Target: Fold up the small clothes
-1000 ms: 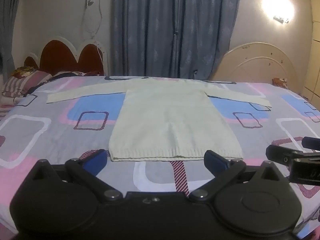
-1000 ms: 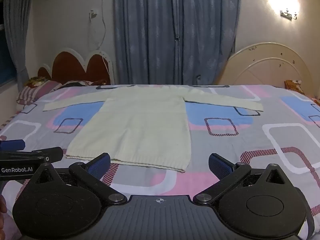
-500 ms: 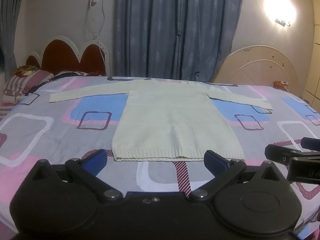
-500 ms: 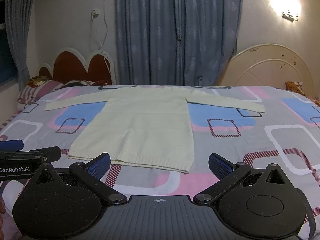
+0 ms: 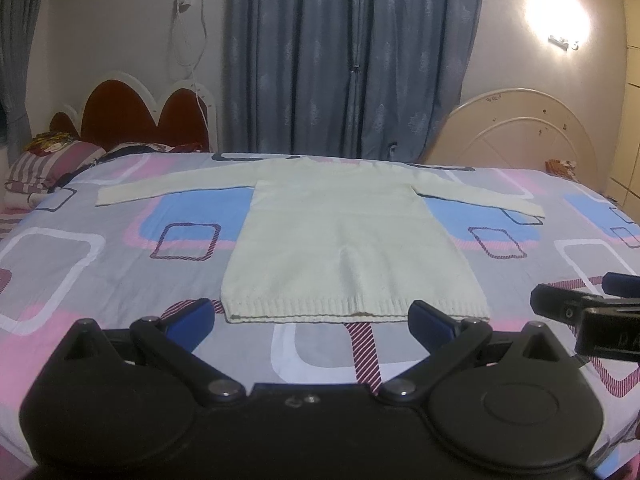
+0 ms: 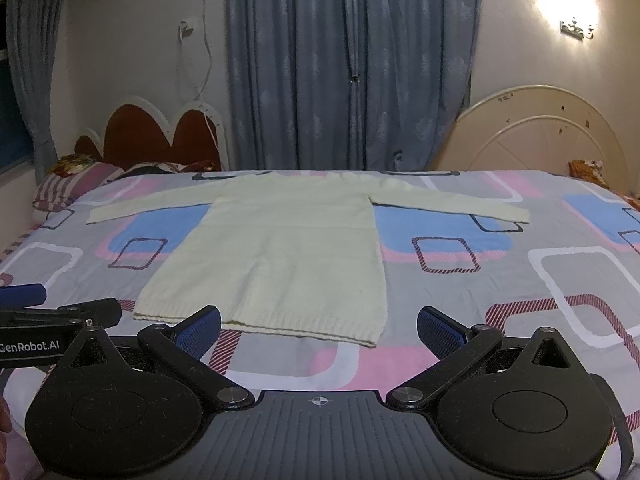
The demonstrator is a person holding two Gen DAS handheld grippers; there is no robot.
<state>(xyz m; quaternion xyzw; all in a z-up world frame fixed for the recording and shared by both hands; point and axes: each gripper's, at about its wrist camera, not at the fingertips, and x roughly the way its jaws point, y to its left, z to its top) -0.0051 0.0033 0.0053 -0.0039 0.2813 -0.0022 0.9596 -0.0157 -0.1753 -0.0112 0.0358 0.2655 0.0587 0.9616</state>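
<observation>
A pale cream knit sweater point(image 5: 344, 248) lies flat on a bed point(image 5: 80, 264), front down or up cannot be told. Its ribbed hem is nearest the cameras and its neck points toward the far curtain point(image 5: 352, 56). Both sleeves stretch straight out to the sides, so the whole garment forms a T shape. Laid out smooth like this, it looks ready for a first fold; no fold has been made yet.

The bed is covered by a sheet printed with grey, pink and blue rounded squares. Pillows point(image 5: 48, 168) sit at the far left by a dark red scalloped headboard point(image 5: 140, 120), and a cream arched bed end point(image 5: 520, 132) leans against the right wall under a lit wall lamp point(image 5: 560, 20).

The left gripper point(image 5: 312, 316) hovers just short of the hem, fingers spread wide and empty, lined up with the hem's middle. The right gripper point(image 6: 318, 326) hovers beside it, likewise spread and empty, facing the hem's right corner. Neither touches the sweater. Their position suggests each is about to take a hem corner or reach for a sleeve.
</observation>
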